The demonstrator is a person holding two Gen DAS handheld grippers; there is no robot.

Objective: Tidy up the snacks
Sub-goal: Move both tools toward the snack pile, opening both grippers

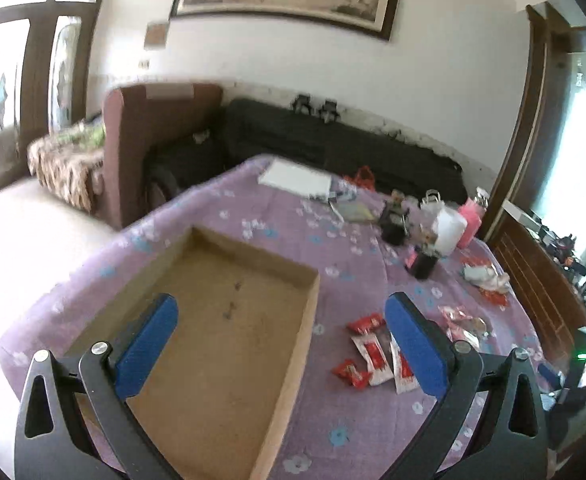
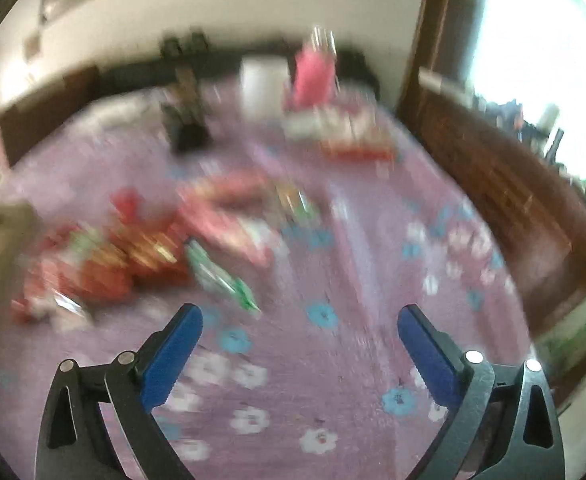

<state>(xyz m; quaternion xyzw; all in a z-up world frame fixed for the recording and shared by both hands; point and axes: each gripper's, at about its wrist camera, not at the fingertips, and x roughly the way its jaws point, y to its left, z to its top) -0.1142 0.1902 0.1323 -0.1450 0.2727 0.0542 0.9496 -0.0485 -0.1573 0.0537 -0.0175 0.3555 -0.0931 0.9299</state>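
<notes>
Left gripper (image 1: 281, 312) jaws spread over bare cardboard box (image 1: 289, 360) | right gripper (image 2: 300, 320) jaws spread; snack packets (image 2: 133, 248) beside box

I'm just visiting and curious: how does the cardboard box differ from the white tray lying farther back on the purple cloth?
The cardboard box is brown with raised walls and open on top; the white tray looks flat and pale. The box lies near the left gripper, the tray at the far end. Both rest on the purple cloth, and both look empty.

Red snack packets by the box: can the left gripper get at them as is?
Probably yes. The left gripper is open, and the red snack packets lie loose on the purple cloth beside the cardboard box, nothing covering them.
</notes>
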